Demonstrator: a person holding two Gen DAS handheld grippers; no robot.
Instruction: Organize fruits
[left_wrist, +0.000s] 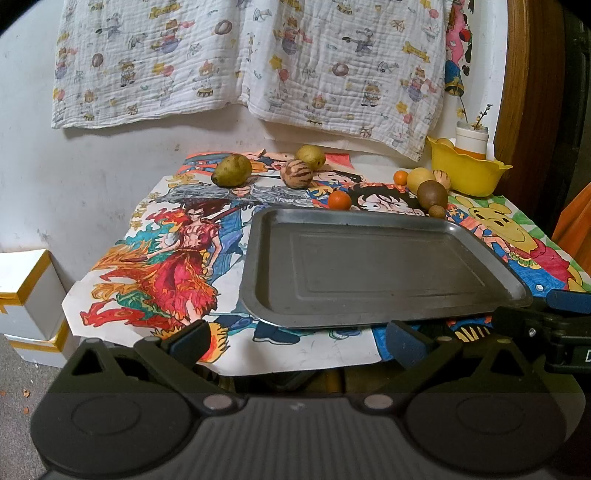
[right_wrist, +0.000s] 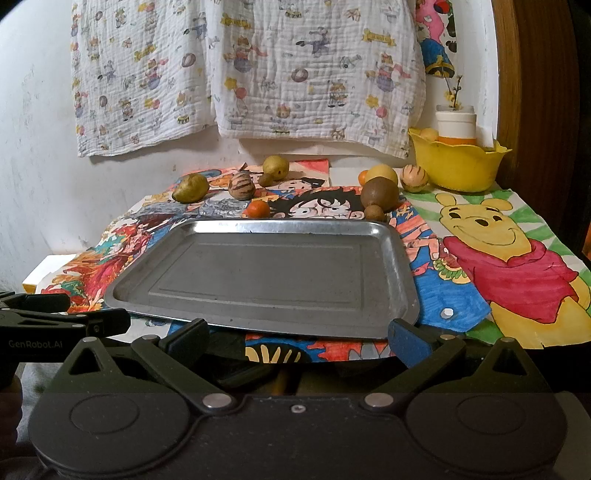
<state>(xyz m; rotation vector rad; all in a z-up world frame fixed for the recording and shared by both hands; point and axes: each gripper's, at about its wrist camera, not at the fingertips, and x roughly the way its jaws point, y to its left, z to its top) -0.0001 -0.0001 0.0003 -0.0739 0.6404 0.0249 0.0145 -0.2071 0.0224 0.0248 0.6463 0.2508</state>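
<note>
Left gripper (left_wrist: 295, 341), right gripper (right_wrist: 297, 338): fingers spread, nothing held, both poised at the near edge of the tray (right_wrist: 266, 273). Tray: bare, presumably set to receive fruits. Fruits: scattered behind it on tabletop; pear (right_wrist: 190, 188), orange (right_wrist: 258, 209), kiwi (right_wrist: 379, 194).

Both cameras look forward from the table's near edge, close above their own fingers; both views share the metal tray (left_wrist: 369, 266) just ahead.
</note>
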